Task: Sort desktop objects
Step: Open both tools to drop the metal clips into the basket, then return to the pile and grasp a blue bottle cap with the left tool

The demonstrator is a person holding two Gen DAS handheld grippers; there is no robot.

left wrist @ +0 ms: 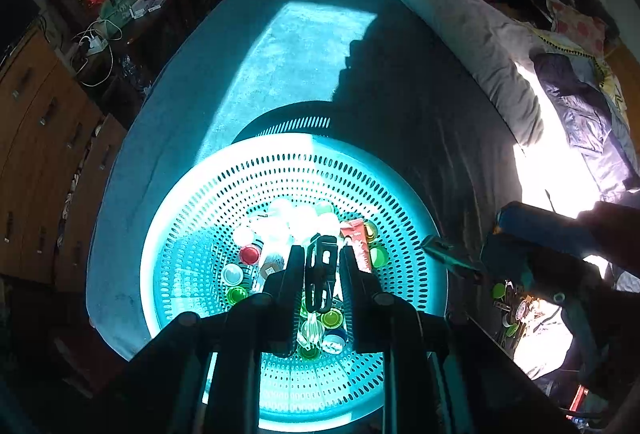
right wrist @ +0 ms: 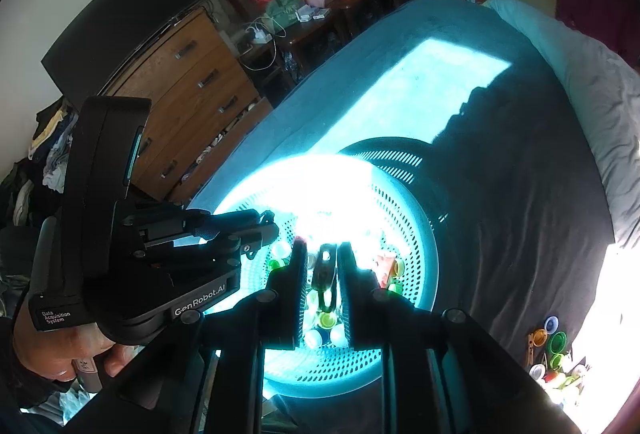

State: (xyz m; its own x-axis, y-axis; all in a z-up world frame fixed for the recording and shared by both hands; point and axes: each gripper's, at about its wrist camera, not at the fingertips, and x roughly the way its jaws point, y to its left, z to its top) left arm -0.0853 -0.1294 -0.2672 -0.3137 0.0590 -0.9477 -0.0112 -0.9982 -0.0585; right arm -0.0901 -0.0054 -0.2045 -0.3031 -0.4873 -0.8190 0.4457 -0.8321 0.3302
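"Bedroom, cluttered; teal blanket (left wrist: 248, 82) over the bed. Item in hand?"

"Perforated teal basket (left wrist: 168, 218) on the blanket, holding bottle caps (left wrist: 250, 255). Above it, left gripper (left wrist: 322, 248): jaws narrow, black clip (left wrist: 320, 270) filling the gap; pressed or loose, I cannot tell. Right gripper (right wrist: 323, 246): jaws slightly apart, second black clip (right wrist: 324, 274) between them, light showing either side."

"Handling advice?"

"Release low and over the basket's middle. Both clips are slotted, glossy and slim, and likely to snag."

Both hand-held grippers (left wrist: 320, 254) (right wrist: 322, 254) downward, slightly parted
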